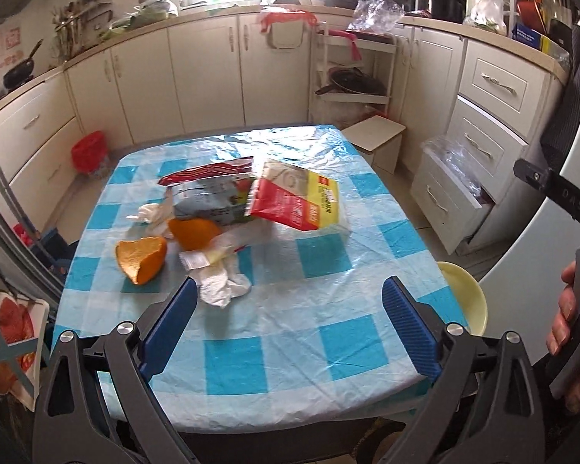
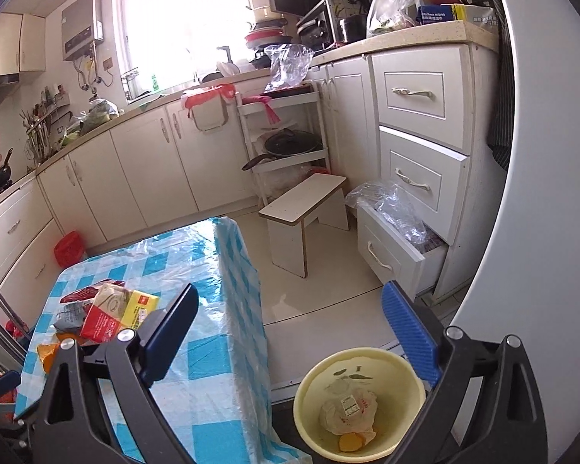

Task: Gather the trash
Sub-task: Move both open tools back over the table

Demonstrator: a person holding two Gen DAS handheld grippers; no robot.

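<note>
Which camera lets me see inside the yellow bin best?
The right wrist view: it looks down into the yellow bin, showing a crumpled wrapper and orange peel inside. The left wrist view catches only its rim beside the table.

Kitchen surroundings, non-task items.
Checked cloth (image 1: 328,255) covers worktop; white stool (image 2: 305,208) on floor beside open drawer (image 2: 394,247); pan (image 2: 290,145) on rack (image 2: 317,154); water heater (image 2: 82,25) by window (image 2: 181,19).
</note>
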